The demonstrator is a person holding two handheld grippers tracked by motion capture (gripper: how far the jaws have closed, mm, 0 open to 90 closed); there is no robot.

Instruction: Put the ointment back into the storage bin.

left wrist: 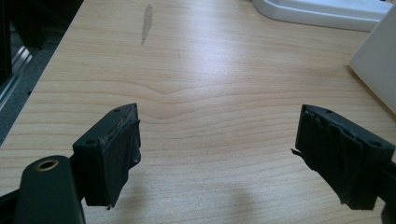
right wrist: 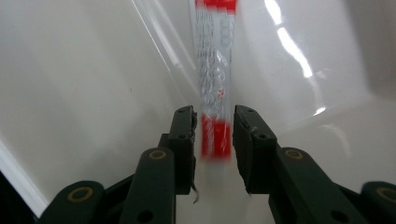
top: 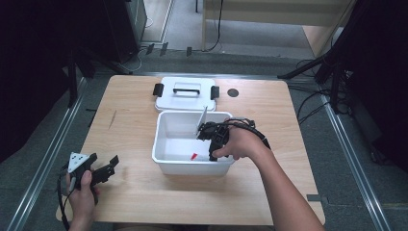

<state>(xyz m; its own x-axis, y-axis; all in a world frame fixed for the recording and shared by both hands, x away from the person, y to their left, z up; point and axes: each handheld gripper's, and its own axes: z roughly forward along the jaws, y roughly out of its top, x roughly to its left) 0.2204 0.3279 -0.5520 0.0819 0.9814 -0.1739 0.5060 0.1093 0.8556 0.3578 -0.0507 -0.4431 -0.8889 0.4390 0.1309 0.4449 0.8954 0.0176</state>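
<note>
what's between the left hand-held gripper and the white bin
Nothing: bare wooden tabletop separates the left hand-held gripper from the white bin, as the high view shows.

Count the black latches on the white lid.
2: one latch at the left end of the lid, one latch at its right end, flanking the handle.

**Three cams: one fixed overhead, two riding grippers**

High view: above near side, looks fwd/down over the whole table. Left gripper view: low, close, along the tabletop toward the white bin edge, also in high view. Right gripper view: very close, inside the bin, w/ red-and-clear packet between jaws.
</note>
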